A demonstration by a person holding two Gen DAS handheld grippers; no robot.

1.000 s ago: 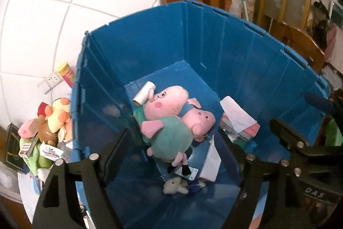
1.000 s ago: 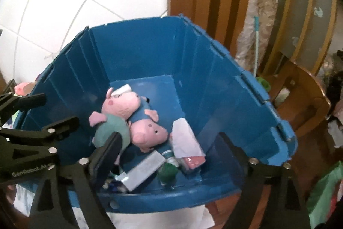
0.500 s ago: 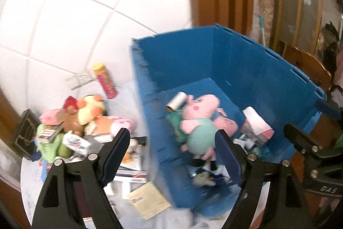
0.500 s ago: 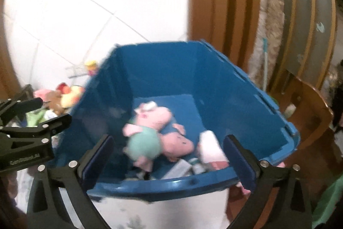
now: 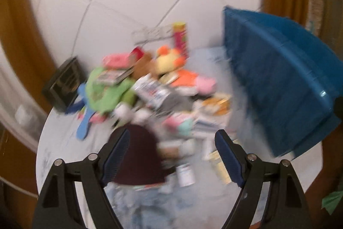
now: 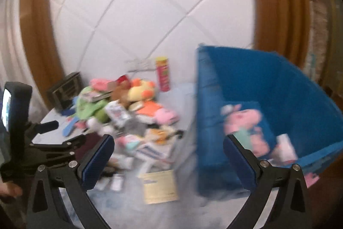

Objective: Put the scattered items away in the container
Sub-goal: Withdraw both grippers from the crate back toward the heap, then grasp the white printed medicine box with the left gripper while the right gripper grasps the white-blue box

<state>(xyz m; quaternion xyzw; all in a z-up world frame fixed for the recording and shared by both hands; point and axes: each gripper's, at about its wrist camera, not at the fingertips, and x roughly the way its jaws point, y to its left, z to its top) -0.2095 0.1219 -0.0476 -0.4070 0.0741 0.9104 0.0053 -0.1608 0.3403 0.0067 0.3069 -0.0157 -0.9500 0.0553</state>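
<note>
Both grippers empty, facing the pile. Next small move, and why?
Probably lower the left gripper onto the dark maroon item nearest its open fingers and close on it. Both grippers are empty, the pile sits left of the blue bin, and the right gripper hangs between the two.

Motion blur: both views are smeared — the heap of soft toys and packets (image 5: pixel 154 89) on the pale table is mostly colour blobs.
Labels: print on the tall red-and-yellow snack tube (image 6: pixel 163 74) and on the flat cream card (image 6: pixel 159 186) can't be read.
Dark maroon rounded thing (image 5: pixel 139 158): too blurred to name, partly behind the left gripper's finger.
Blue plastic crate (image 5: pixel 278 83): inside not visible in the left view; near corner smeared in the right.
Pink pig plush (image 6: pixel 244 119): lower half behind the right gripper's finger.
Small bits by the card: too tiny to tell.
</note>
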